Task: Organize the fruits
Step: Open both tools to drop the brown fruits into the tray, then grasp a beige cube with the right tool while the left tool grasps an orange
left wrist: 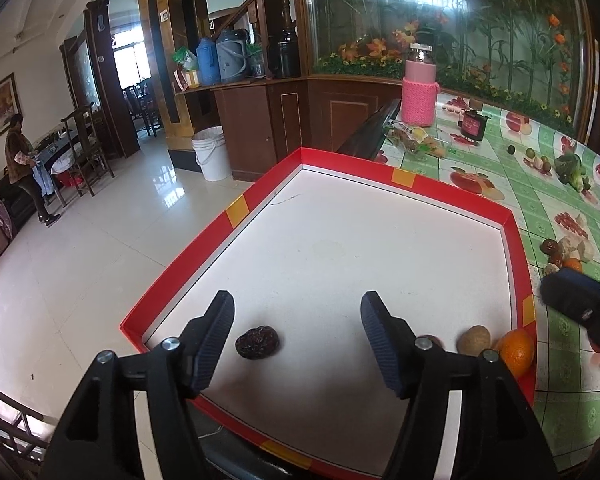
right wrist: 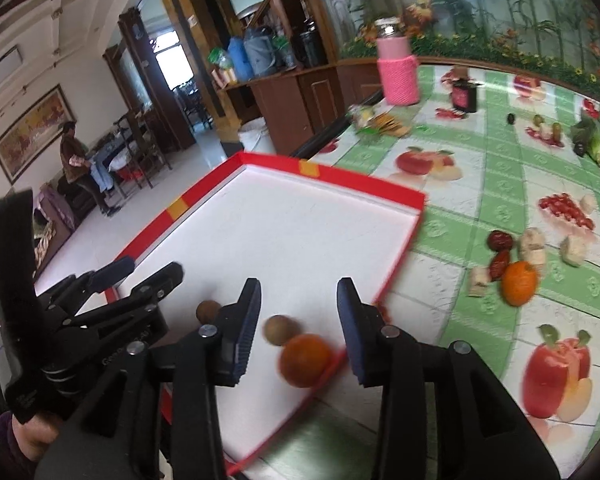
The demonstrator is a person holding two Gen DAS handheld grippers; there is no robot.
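Fruits in red-rimmed tray [left wrist: 516, 240]: wrinkled date [left wrist: 257, 342], brown longan [left wrist: 473, 339], orange [left wrist: 516, 351], both tongs parted, empty.

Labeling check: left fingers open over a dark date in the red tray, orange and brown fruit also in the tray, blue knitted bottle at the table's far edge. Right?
One error: the knitted bottle is pink, not blue, per the left wrist view. The rest holds: left gripper open, date, orange and brown fruit in the red tray.

Fruit-print table [right wrist: 460, 184] carries a red tray [left wrist: 460, 190] — plus loose orange [right wrist: 520, 283], pink jar [left wrist: 419, 96].
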